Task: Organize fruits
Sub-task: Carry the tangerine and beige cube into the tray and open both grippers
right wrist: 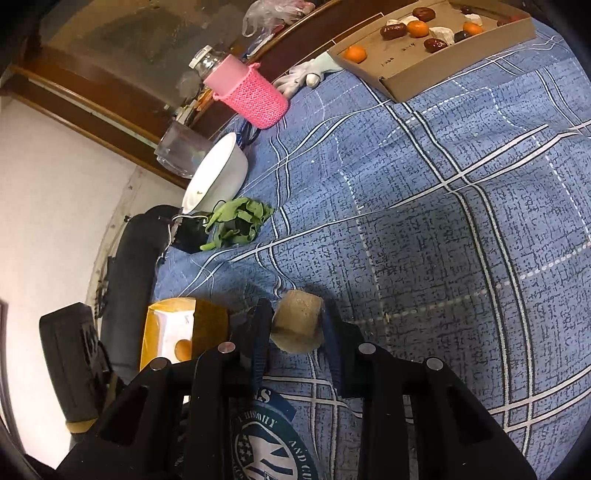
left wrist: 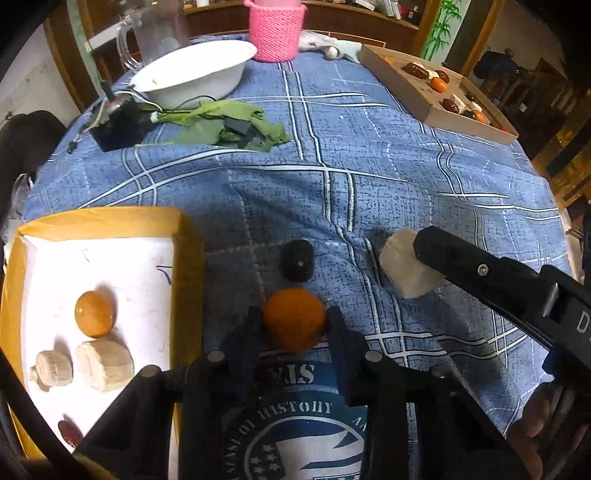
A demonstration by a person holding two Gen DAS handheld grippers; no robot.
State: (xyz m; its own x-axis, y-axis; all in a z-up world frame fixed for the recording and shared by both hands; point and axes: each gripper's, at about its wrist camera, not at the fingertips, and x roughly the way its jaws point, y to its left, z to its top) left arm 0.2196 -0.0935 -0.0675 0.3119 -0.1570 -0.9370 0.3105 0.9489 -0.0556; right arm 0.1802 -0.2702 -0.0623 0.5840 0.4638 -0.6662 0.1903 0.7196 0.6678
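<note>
A: Start with the left wrist view. What does the left gripper (left wrist: 294, 325) have?

B: A round, matte orange fruit (left wrist: 294, 324) with a finely pebbled skin. It sits between the two black fingers, which touch it on both sides, low over the blue checked cloth (left wrist: 369, 155) on the table.

A: And around it?

B: Just beyond it lies a small black dark fruit (left wrist: 298, 260). To the right, the right gripper's finger (left wrist: 476, 267) presses against a pale whitish chunk (left wrist: 408, 264). To the left is a yellow-rimmed tray (left wrist: 184, 236) with a white lining; in it lie a glossy amber fruit (left wrist: 94, 313) and two beige ridged pieces (left wrist: 105, 364), apart from each other.

A: Farther back?

B: A white bowl (left wrist: 195, 72), a pink knitted holder (left wrist: 275, 31), and a cardboard box (left wrist: 461, 123) with orange and dark brown fruits.

A: Now the right wrist view.

B: The right gripper (right wrist: 297, 325) is closed partway onto the pale chunk (right wrist: 297, 321), which looks tan and flat-faced here, with rough edges. Both fingers touch it. The yellow tray (right wrist: 207, 321) is just to its left, the cardboard box (right wrist: 402, 83) far off at the top.
</note>
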